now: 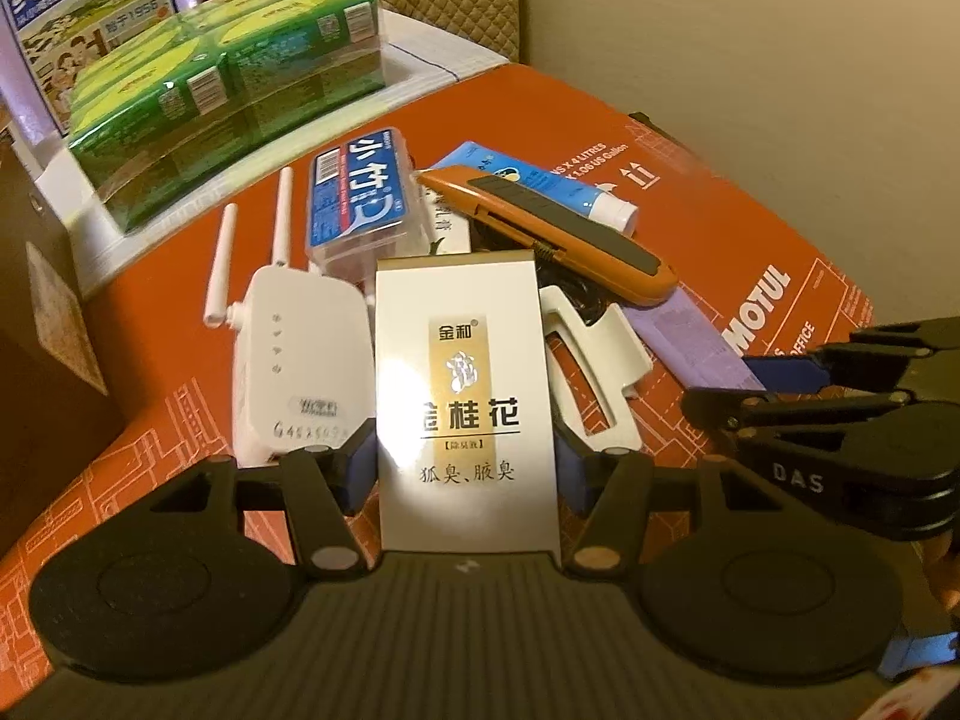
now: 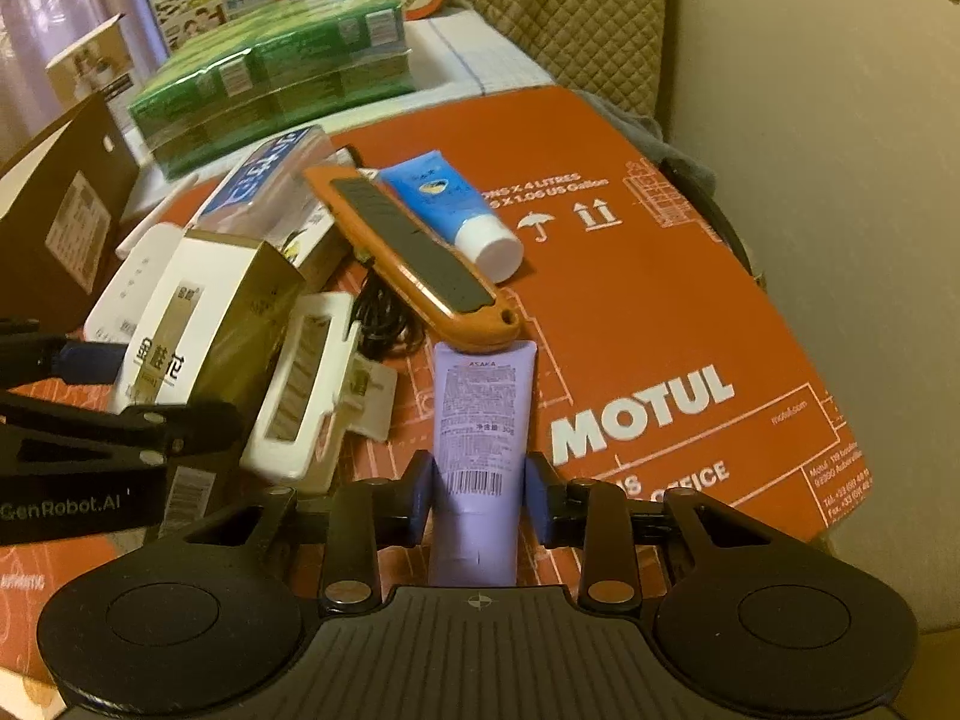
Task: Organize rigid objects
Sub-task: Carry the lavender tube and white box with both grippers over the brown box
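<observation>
We see the left tongs (image 1: 465, 468) clamped on a white and gold box (image 1: 465, 396), their blue pads pressed to its two long sides, so the box sits between the fingers with its printed face toward the camera. The right tongs (image 2: 480, 501) straddle a lilac tube (image 2: 480, 438); the pads (image 2: 420, 498) stand just beside its flanks, and we cannot tell whether they press on it or only sit close (the tube lies flat on the red carton, crimped end away from us). That carton (image 1: 690, 192) serves as the surface for everything here. Just left of the box, in the left wrist view, lies a white router (image 1: 294, 354) with its antennas pointing away. Beyond the box sits a clear floss case (image 1: 360, 198) with a blue label, and to its right an orange knife (image 1: 552, 234) lies slantwise, its far end over a blue tube (image 1: 540, 180) with a white cap. In the right wrist view the knife's near end touches the crimped end of the lilac tube. A white bracket (image 2: 306, 384) rests between the box and the lilac tube, with a black cord (image 2: 384, 324) bunched behind it. Farther back, a green wrapped pack (image 1: 222, 90) stands on a white sheet, with a milk carton (image 1: 84, 18) behind it.
</observation>
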`<state>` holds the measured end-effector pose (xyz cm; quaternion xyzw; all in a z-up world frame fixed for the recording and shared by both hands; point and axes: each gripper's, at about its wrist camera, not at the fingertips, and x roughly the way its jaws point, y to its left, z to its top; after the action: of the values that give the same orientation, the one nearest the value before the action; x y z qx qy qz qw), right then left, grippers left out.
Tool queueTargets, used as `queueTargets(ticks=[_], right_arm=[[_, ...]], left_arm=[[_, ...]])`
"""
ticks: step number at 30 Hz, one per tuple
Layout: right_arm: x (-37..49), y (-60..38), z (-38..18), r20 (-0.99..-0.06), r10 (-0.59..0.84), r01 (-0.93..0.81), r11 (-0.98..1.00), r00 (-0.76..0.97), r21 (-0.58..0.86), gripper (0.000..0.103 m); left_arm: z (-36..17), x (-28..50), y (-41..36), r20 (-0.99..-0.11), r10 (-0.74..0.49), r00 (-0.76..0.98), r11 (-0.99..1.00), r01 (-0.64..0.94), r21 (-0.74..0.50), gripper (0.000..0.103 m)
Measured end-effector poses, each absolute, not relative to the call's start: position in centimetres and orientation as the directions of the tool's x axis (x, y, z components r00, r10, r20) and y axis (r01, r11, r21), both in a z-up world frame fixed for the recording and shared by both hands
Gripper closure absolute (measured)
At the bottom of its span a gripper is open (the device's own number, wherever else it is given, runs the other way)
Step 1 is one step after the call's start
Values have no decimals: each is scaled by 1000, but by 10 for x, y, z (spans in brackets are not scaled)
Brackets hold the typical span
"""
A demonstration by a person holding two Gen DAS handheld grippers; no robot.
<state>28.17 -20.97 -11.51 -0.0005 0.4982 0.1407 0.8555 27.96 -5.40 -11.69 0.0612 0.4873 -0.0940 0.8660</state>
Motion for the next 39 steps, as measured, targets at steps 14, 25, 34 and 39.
queueTargets(ticks=[14, 25, 34, 39], right_arm=[[258, -230, -69, -802, 370, -343, 913, 469, 221, 74], [247, -194, -33, -721, 523, -522, 812, 454, 261, 74], [247, -115, -13, -674, 635, -666, 692, 377, 279, 74], [256, -59, -2, -646, 686, -707, 637, 336, 308, 74]], left_arm=[[-89, 240, -46, -830, -46, 556, 996, 89, 4, 48], [-50, 198, -8, -789, 80, 609, 993, -115, 12, 48], [-19, 175, 59, -751, 168, 638, 965, -261, -6, 48], [-2, 175, 108, -732, 204, 650, 951, -308, -8, 48]])
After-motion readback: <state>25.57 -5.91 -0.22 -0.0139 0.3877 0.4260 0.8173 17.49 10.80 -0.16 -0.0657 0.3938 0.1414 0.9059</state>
